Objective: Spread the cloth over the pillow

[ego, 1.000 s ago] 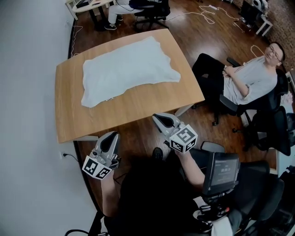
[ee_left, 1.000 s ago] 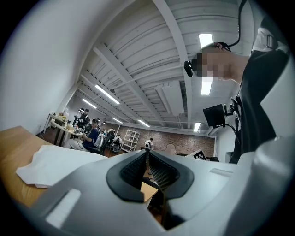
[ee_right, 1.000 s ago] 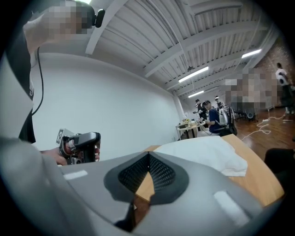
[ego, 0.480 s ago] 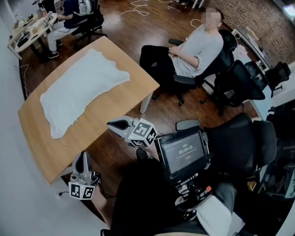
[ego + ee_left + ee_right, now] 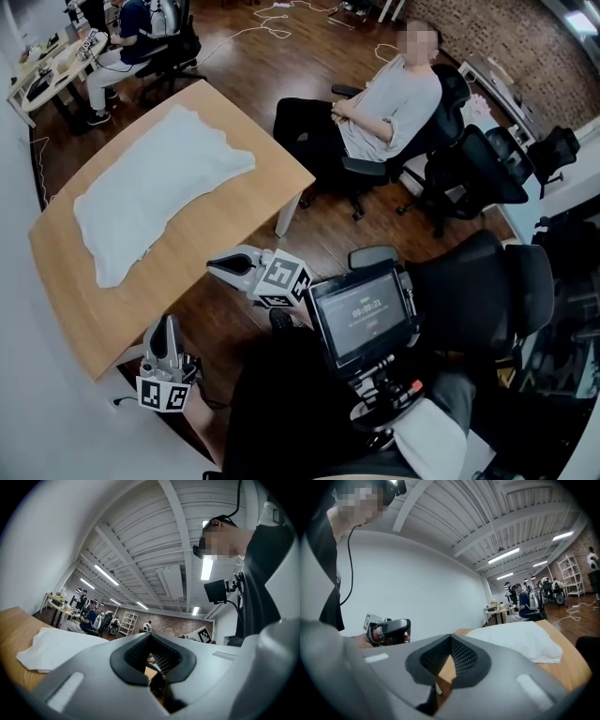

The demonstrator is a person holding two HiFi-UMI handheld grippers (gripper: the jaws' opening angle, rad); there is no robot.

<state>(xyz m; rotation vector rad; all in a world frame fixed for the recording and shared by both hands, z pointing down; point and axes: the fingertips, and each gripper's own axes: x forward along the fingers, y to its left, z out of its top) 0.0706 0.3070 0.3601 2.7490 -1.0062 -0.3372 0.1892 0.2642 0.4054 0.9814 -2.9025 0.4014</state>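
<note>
Holding nothing, my left fingers point(image 5: 169, 334) and right fingers point(image 5: 228, 263) were each closed tight, off the near edge of the tabletop point(image 5: 70, 309), at its 6 and 5 o'clock. The white cloth point(image 5: 155, 192) lay spread on the tabletop, at 11 o'clock from both, well apart.

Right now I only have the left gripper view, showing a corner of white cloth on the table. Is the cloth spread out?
Observer: Yes. The head view shows the cloth spread over a raised shape on the table.
Reviewer: Is anything holding it?
Observer: No. The right gripper is shut on nothing in its own view.
Reviewer: Where do the two sit?
Observer: The left gripper and the right one hang off the table's near edge, clear of the cloth.
</note>
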